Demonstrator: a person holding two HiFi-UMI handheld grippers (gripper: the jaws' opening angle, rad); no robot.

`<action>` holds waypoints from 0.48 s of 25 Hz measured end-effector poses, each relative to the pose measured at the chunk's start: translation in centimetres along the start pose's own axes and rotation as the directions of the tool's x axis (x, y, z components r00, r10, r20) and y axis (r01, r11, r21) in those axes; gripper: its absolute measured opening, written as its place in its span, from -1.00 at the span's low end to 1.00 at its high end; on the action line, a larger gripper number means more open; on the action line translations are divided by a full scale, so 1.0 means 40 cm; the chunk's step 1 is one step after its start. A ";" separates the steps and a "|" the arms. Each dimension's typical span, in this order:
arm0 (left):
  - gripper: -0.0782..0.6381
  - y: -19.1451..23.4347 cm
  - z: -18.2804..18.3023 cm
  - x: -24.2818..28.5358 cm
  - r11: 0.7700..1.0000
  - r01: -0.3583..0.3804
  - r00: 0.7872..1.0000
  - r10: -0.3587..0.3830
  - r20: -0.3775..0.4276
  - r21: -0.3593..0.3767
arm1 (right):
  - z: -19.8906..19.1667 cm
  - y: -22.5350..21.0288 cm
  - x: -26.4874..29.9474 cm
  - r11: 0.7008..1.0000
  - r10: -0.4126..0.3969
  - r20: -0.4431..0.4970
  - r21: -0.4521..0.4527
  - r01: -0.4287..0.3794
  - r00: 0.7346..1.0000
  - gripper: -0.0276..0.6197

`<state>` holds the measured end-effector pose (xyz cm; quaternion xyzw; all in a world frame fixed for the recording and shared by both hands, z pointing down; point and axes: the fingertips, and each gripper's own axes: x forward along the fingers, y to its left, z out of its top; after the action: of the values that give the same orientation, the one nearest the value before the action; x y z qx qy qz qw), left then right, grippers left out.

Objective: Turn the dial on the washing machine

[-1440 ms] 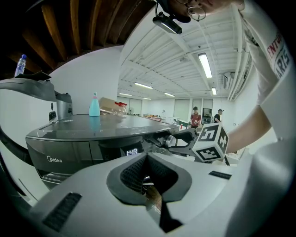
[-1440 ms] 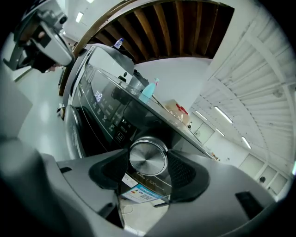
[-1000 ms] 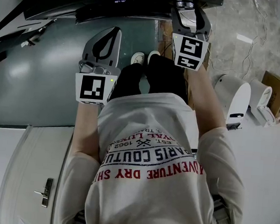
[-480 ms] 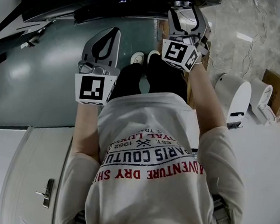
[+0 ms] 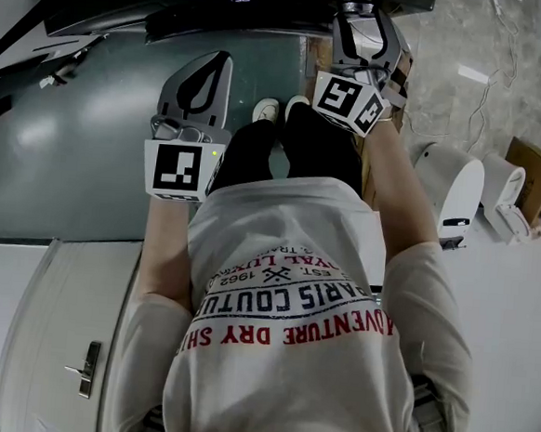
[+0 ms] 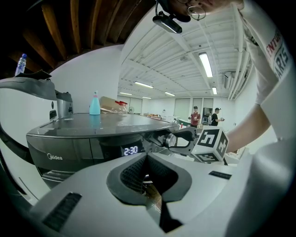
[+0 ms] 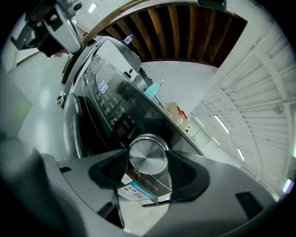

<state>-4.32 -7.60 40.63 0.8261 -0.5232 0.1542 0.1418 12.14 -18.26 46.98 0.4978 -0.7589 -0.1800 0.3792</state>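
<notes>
The dark washing machine (image 5: 174,16) runs along the top of the head view, with its silver dial (image 5: 358,5) at the right end of its control panel. My right gripper (image 5: 359,14) is shut on that dial, its marker cube tilted. In the right gripper view the round dial (image 7: 148,155) sits clamped between the two dark pads (image 7: 185,169) of the right gripper (image 7: 148,158). My left gripper (image 5: 217,66) hangs lower at the left, shut with nothing held, away from the panel. The left gripper view shows the left gripper (image 6: 147,157), the display (image 6: 131,150) reading 2:30, and the dial (image 6: 171,139).
A blue bottle (image 6: 95,104) stands on the machine's top. White appliances (image 5: 449,192) and a cardboard box (image 5: 535,175) sit on the floor at right. A white door with a handle (image 5: 86,368) is at lower left. The person's legs and shoes (image 5: 269,112) are below the panel.
The right gripper has rolled while shut on the dial; its marker cube went from square-on to tilted and shifted a little left. The left gripper has stayed still.
</notes>
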 end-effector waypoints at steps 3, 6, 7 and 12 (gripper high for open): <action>-0.73 0.000 0.005 -0.001 1.000 0.000 1.000 0.000 0.005 0.006 | 0.003 -0.004 -0.002 0.996 0.025 -0.007 0.084 -0.024 1.000 -0.04; -0.74 -0.001 0.007 -0.002 1.000 0.002 1.000 -0.002 0.008 0.011 | 0.004 -0.006 -0.001 0.977 0.059 -0.012 0.204 -0.055 0.998 -0.04; -0.74 -0.002 0.006 -0.002 1.000 0.003 1.000 -0.003 0.008 0.014 | 0.004 -0.007 -0.001 0.963 0.075 -0.011 0.259 -0.069 0.997 -0.04; -0.74 -0.005 0.008 -0.008 1.000 0.006 1.000 -0.006 0.005 0.031 | -0.005 -0.019 0.006 0.843 0.160 0.005 0.520 -0.140 0.987 -0.04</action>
<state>-4.25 -7.39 40.19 0.8301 -0.5187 0.1596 0.1282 12.71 -18.76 46.73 0.5240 -0.8084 0.0708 0.2586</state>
